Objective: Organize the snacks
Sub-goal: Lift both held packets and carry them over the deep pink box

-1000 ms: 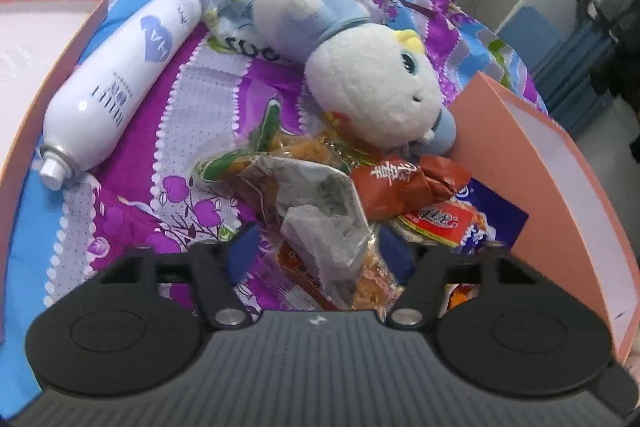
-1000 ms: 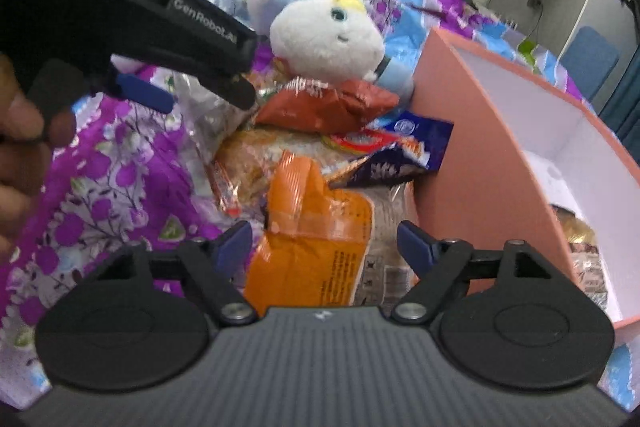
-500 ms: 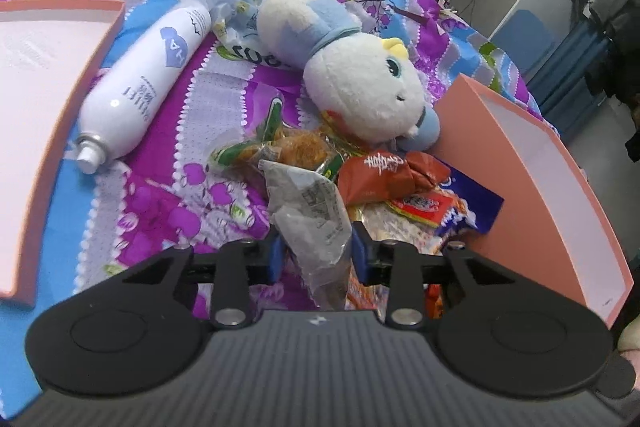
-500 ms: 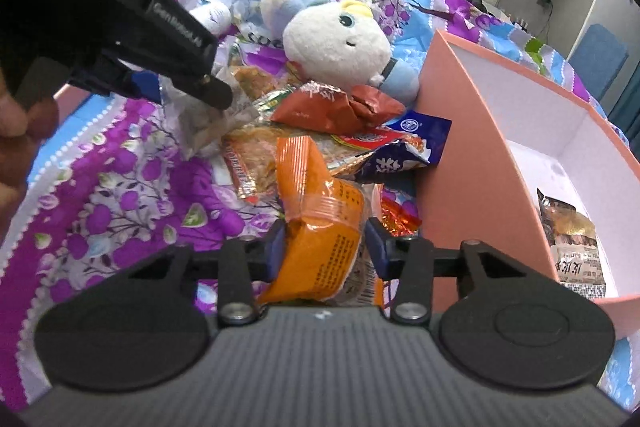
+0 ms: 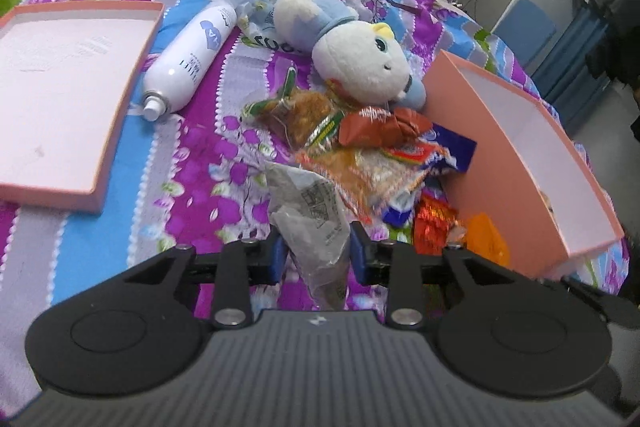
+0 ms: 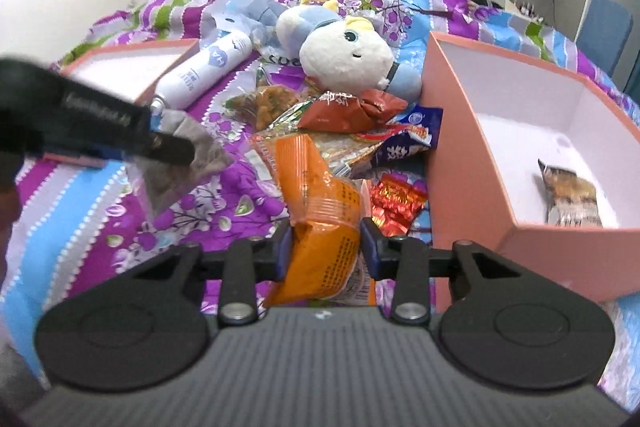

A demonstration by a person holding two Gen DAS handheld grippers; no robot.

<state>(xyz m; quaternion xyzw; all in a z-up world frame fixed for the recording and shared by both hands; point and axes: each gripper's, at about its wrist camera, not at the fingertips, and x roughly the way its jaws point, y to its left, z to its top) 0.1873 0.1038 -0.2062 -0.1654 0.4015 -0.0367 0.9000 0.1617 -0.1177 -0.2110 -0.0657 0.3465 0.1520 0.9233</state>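
Since the earlier frames, both sets of jaws have narrowed from wide apart onto one packet each, and both packets have come up off the snack pile.

Left wrist view: we see the left gripper (image 5: 317, 254) clenched on a crinkled grey packet (image 5: 312, 215), its blue pads pressing the wrapper from either side. Beyond it, the snack pile (image 5: 368, 147) lies on the flowered purple bedspread (image 5: 200, 155), between a plush toy (image 5: 360, 55) and the open pink box (image 5: 516, 131) at right. We note a red-brown packet (image 5: 380, 123) on top of the pile and a green-edged packet (image 5: 296, 107) at its near left. A white spray bottle (image 5: 192, 59) lies beside the shallow pink lid (image 5: 100, 131) at left, well apart from the box.

Right wrist view: we see the right gripper (image 6: 325, 247) grasping an orange packet (image 6: 320, 219); its jaws are closing, pads against the wrapper's sides. We find the packet raised above the bedspread, just beside the box's near wall (image 6: 460, 147). One wrapped snack (image 6: 570, 197) already lies inside the box, against its right corner. At left, blurred, the left gripper (image 6: 176, 151) carries the grey packet (image 6: 180, 163) above the bedspread, near the bottle's cap
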